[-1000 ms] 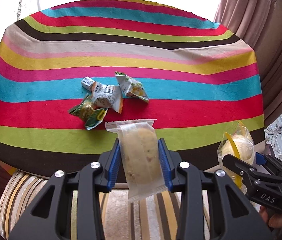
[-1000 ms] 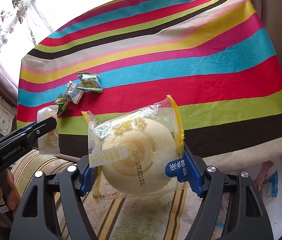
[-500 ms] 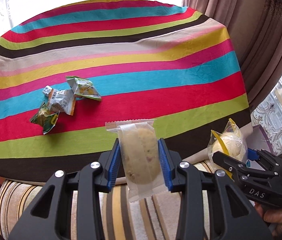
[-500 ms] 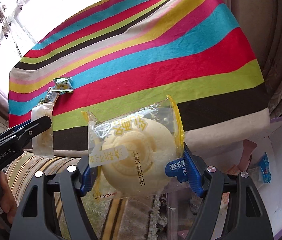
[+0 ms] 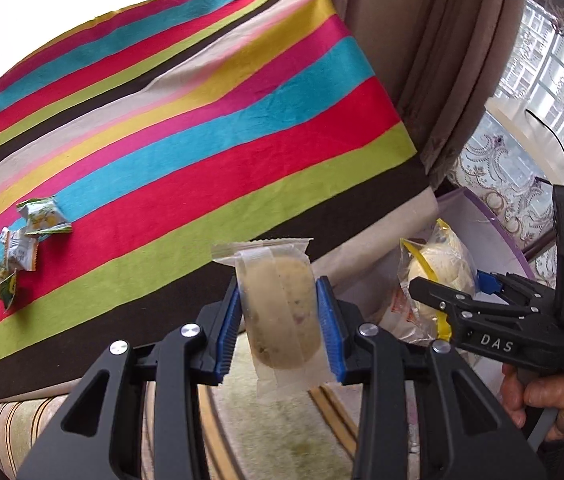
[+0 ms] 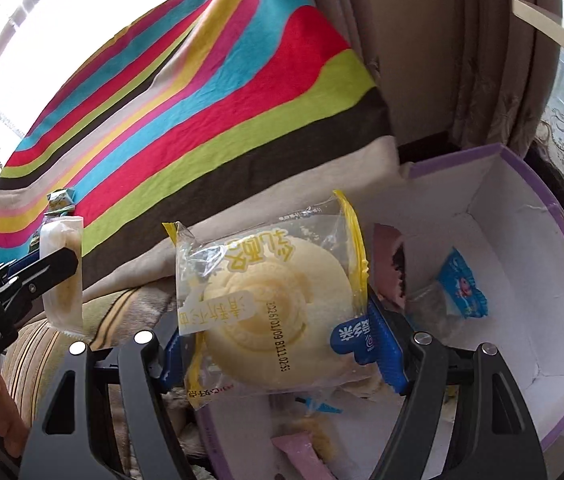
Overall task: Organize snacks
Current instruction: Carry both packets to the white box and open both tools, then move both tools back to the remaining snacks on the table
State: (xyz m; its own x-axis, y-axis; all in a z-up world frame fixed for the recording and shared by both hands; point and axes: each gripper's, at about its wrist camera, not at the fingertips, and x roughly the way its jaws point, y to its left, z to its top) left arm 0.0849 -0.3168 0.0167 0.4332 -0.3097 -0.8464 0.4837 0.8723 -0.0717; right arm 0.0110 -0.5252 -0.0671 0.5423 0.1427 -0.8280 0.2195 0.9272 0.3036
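Observation:
My left gripper (image 5: 280, 310) is shut on a small clear-wrapped cake (image 5: 278, 304), held past the near edge of the striped table (image 5: 202, 128). My right gripper (image 6: 282, 344) is shut on a round pale bun in a clear packet with yellow edging (image 6: 274, 312). That bun hangs over a white box with a purple rim (image 6: 522, 240), which holds a blue-wrapped snack (image 6: 462, 292) and pink packets (image 6: 390, 264). In the left wrist view the right gripper (image 5: 482, 312) and its bun (image 5: 438, 264) are at the right. Three small green and white snack packets (image 5: 26, 240) lie on the table's left.
Beige curtains (image 5: 422, 60) hang right of the table, with a lace curtain and window (image 5: 542, 92) beyond. A striped rug (image 5: 282, 432) covers the floor below the grippers. A hand (image 5: 542, 396) holds the right gripper's handle.
Both grippers have swung right, away from the table, each keeping its snack. The table and small packets slid left in both views, and the purple-rimmed box has come under the right gripper.

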